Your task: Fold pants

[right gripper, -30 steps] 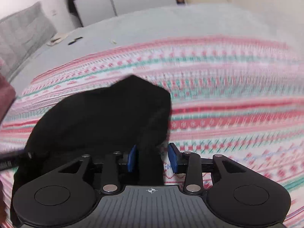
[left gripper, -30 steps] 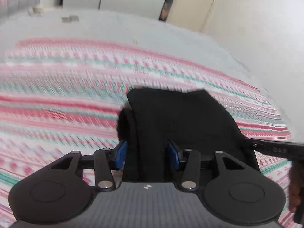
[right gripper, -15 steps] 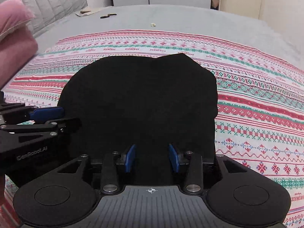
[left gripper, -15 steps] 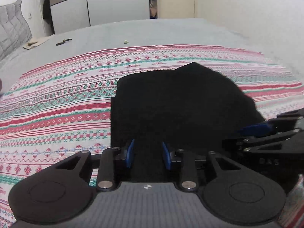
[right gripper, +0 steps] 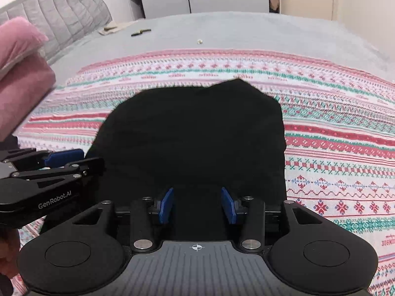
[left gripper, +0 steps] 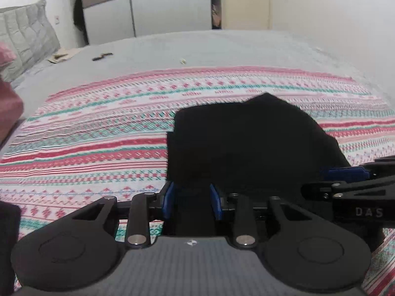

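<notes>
The black pants (left gripper: 249, 143) lie folded into a compact dark bundle on a striped blanket (left gripper: 98, 148) patterned in pink, red and green, which is spread over a grey bed (left gripper: 222, 46). Both claws sit at the near edge of the bundle, side by side.

The left claw (left gripper: 191, 202) has its 2 blue pads (left gripper: 168, 198) set at a moderate gap with black fabric between them; whether the pads press on the cloth I cannot tell.

The right claw (right gripper: 196, 206) is opening, its blue pads (right gripper: 227, 204) standing apart with the pants' near edge lying between them, and the pads appear clear of the fabric.

In the right wrist view the left claw comes in from the left, just beside the bundle. A pink pillow (right gripper: 22, 69) lies at the left edge, near a grey quilted headboard (right gripper: 61, 19). A small dark object (right gripper: 140, 32) lies on the bed far behind the blanket.
</notes>
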Demonstrator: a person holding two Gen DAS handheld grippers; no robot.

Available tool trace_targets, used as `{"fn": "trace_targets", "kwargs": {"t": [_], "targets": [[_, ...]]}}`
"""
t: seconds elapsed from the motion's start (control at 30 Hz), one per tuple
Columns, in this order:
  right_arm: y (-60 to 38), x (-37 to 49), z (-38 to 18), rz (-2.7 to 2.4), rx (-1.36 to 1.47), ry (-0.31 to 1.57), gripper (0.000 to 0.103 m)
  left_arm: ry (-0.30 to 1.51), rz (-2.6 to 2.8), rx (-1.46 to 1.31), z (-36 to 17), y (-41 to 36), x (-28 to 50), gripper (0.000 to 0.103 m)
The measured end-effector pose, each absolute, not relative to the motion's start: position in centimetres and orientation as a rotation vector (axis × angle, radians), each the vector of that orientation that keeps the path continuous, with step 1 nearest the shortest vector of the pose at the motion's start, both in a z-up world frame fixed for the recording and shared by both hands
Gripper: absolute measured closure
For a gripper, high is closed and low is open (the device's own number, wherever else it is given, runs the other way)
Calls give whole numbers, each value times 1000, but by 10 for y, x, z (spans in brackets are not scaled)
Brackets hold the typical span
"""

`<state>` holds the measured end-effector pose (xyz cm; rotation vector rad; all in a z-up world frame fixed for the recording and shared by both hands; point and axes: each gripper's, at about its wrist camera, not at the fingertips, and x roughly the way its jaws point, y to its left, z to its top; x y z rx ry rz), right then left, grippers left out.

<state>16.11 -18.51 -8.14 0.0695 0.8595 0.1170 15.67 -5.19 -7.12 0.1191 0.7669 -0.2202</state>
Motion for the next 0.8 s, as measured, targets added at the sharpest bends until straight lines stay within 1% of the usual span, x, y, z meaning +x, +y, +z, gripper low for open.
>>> {"fn": "trace_targets", "kwargs": {"t": [0.07, 0.3, 0.37, 0.43, 0.47, 0.5, 0.53, 0.57, 0.63, 0.7, 0.73, 0.77, 0.8], "targets": [[-183, 152, -73, 128, 52, 832, 51, 753, -207, 117, -65, -52, 150, 47], [-178, 119, -42, 117, 16, 733, 49, 731, -174, 53, -47, -43, 117, 47], [-176, 107, -35, 118, 34, 713, 44, 708, -167, 59, -41, -42, 105, 45], [-174, 91, -31, 119, 52, 699, 41, 684, -162, 42, -36, -39, 89, 39], [-171, 82, -30, 121, 53, 690, 40, 681, -154, 29, -35, -36, 82, 34], [-169, 72, -30, 125, 51, 686, 38, 685, -140, 10, -36, -32, 76, 32], [-166, 64, -29, 126, 47, 683, 34, 700, -126, -16, -36, -27, 69, 32], [-163, 55, -28, 125, 41, 678, 33, 712, -125, -33, -36, -24, 63, 32], [-159, 38, -26, 113, 38, 667, 32, 705, -124, -48, -33, -18, 47, 31], [-157, 24, -23, 98, 47, 656, 30, 677, -111, -43, -27, -15, 32, 21], [-156, 17, -23, 89, 57, 654, 27, 662, -108, -43, -23, -13, 25, 18], [-155, 10, -22, 77, 74, 653, 22, 652, -107, -43, -21, -11, 23, 13], [-155, 1, -23, 62, 96, 652, 20, 639, -104, -40, -18, -10, 17, 9]]}}
